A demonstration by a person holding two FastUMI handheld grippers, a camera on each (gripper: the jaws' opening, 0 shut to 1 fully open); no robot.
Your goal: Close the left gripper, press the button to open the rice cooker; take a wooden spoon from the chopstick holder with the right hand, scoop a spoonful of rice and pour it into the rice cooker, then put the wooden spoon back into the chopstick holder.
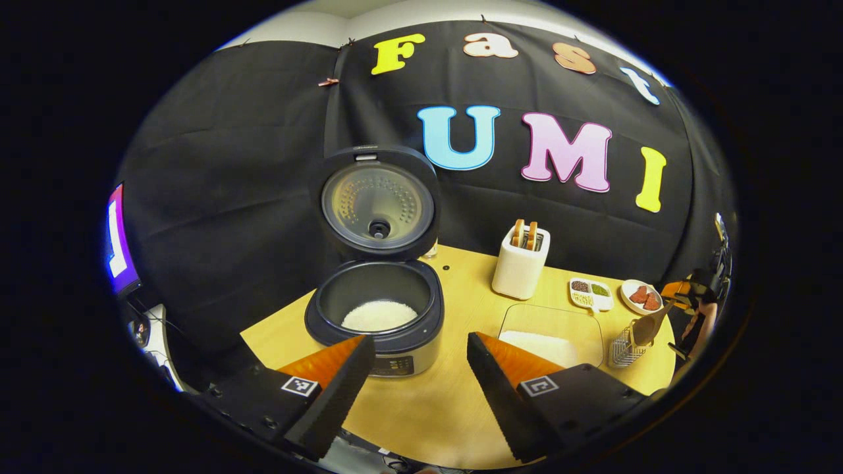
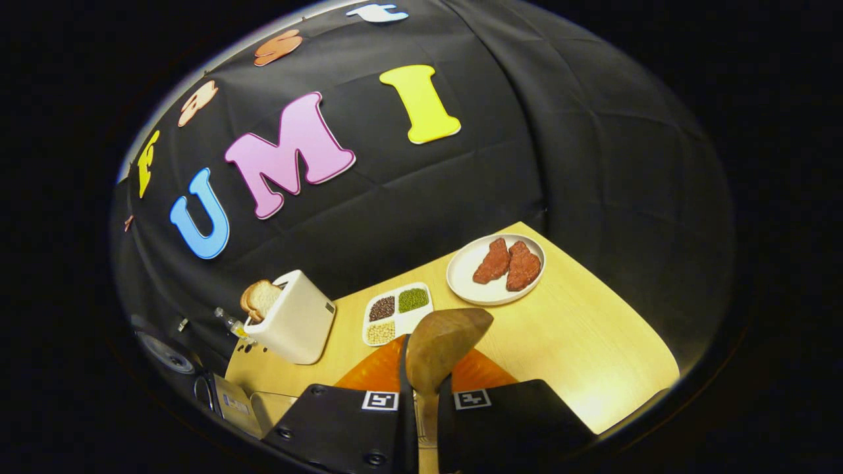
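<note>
Wooden spoon (image 2: 441, 345) above yellow table (image 2: 579, 329)

A light wooden table (image 1: 454, 401) holds a dark round rice cooker (image 1: 375, 316) at its 9 o'clock side. A white toaster (image 1: 520, 266) stands near 12 o'clock. A clear tray of rice (image 1: 550, 336), a wire chopstick holder (image 1: 625, 349), a white three-part dish (image 1: 591, 293) and a white plate of meat (image 1: 642, 297) sit toward 3 o'clock.

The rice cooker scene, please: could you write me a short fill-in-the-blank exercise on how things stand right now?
1. The lid of the rice cooker stands ____.
2. The right gripper is shut on the wooden ____.
3. The toaster holds two slices of ____.
4. The fingers of the left gripper are ____.

Missing words: open; spoon; bread; apart
</note>
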